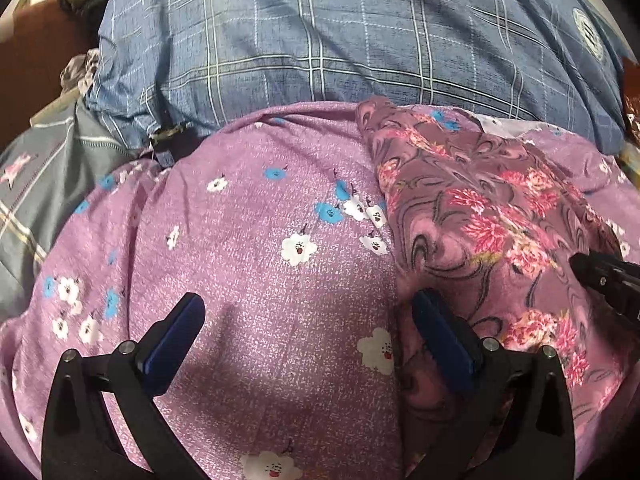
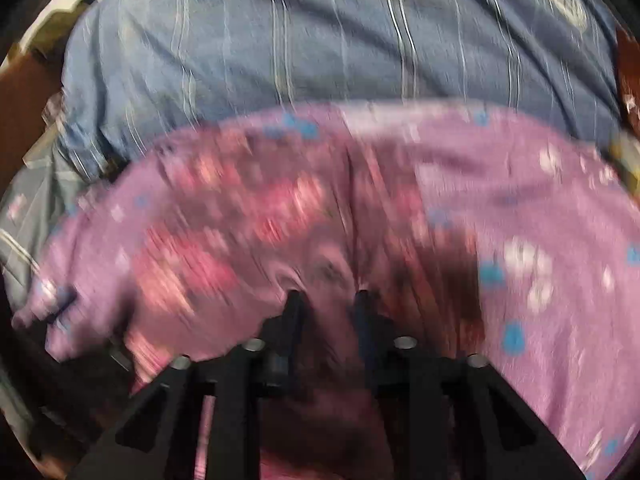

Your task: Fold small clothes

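Observation:
A mauve garment (image 1: 472, 208) with pink flowers and dark swirls lies crumpled on the purple flowered bedsheet (image 1: 240, 240), to the right in the left wrist view. My left gripper (image 1: 308, 304) hovers open and wide over the sheet with nothing between its fingers; its right finger (image 1: 436, 328) is at the garment's left edge. My right gripper (image 1: 584, 268) comes in from the right edge onto the garment. The right wrist view is blurred: there the right gripper (image 2: 327, 300) stands narrow, with the garment (image 2: 224, 240) bunched between its fingers and creases running to the tips.
A bulky blue plaid quilt (image 1: 320, 40) lies across the back of the bed. A grey striped cloth (image 1: 52, 184) sits at the left, with dark brown furniture (image 1: 36, 28) behind it. Purple sheet (image 2: 540, 220) stretches to the right of the garment.

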The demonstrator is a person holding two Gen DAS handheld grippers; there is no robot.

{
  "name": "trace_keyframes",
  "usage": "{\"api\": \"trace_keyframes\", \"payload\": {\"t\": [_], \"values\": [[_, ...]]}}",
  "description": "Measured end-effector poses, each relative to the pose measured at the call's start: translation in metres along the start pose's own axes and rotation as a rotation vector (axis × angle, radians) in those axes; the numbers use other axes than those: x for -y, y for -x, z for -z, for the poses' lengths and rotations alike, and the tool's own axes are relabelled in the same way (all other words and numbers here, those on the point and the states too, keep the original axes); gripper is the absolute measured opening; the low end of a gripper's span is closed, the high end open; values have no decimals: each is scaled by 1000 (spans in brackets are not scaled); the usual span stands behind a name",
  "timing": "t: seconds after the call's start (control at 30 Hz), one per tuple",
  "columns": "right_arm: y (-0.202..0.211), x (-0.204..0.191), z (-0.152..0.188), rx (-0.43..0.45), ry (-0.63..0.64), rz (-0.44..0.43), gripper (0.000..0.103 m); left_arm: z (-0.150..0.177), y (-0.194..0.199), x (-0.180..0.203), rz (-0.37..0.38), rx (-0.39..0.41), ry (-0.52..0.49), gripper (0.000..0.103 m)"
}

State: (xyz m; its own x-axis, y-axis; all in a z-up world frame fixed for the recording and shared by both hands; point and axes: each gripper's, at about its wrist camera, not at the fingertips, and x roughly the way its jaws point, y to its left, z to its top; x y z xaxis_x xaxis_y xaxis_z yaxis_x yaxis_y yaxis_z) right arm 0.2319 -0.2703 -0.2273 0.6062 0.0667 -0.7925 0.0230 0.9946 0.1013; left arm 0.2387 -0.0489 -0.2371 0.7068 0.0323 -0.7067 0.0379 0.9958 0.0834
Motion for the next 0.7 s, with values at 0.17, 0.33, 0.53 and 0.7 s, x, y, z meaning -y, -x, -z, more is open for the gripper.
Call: {"api": "trace_keyframes", "payload": {"t": [0.17,0.33,0.53,0.7], "values": [[0,1,2,46,-38,12,36,-6,1,-4,3,-2,-21,103],[-5,-4,9,126,-38,-1,38,2,13,-5,-23,40,-44,103],[-3,-6,15,177,-20,0,38,21,16,-11,-32,-74,-27,103],[2,1,15,173,-40,-41,39,50,55,-15,-89,-141,-65,103]]}}
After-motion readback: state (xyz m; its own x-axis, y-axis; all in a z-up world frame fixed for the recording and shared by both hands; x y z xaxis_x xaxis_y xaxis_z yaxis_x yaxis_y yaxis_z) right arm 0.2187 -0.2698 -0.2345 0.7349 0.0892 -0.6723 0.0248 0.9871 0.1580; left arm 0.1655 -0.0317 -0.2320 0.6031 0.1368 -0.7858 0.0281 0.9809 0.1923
